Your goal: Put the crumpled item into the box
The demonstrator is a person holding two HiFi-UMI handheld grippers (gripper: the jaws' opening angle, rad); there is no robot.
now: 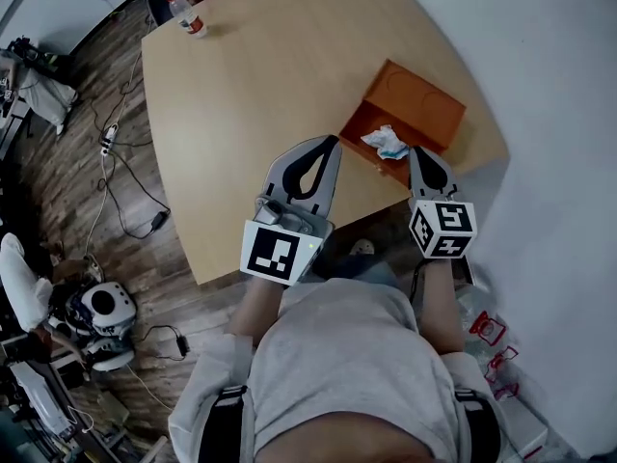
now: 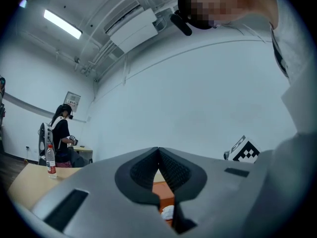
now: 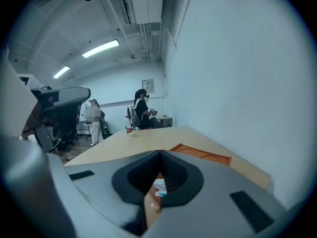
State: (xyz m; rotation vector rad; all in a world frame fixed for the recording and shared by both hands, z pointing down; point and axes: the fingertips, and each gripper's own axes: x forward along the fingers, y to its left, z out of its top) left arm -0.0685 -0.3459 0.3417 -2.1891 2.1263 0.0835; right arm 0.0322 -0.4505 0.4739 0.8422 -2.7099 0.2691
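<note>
An orange box (image 1: 371,128) lies open near the table's right edge, its lid (image 1: 419,99) folded back toward the wall. The crumpled item (image 1: 386,143), white with some blue, rests inside the box. My left gripper (image 1: 334,143) hovers just left of the box with its jaws shut and nothing between them. My right gripper (image 1: 416,152) sits close beside the item on its right, jaws also shut and empty. In the left gripper view the left gripper (image 2: 158,151) points over the crumpled item (image 2: 168,212). In the right gripper view the right gripper (image 3: 160,153) frames the crumpled item (image 3: 158,186).
A water bottle (image 1: 190,17) stands at the table's far left corner. A white wall (image 1: 540,85) runs close along the right side. Cables (image 1: 120,181) and equipment lie on the wooden floor to the left. A person (image 3: 141,108) stands at a far desk.
</note>
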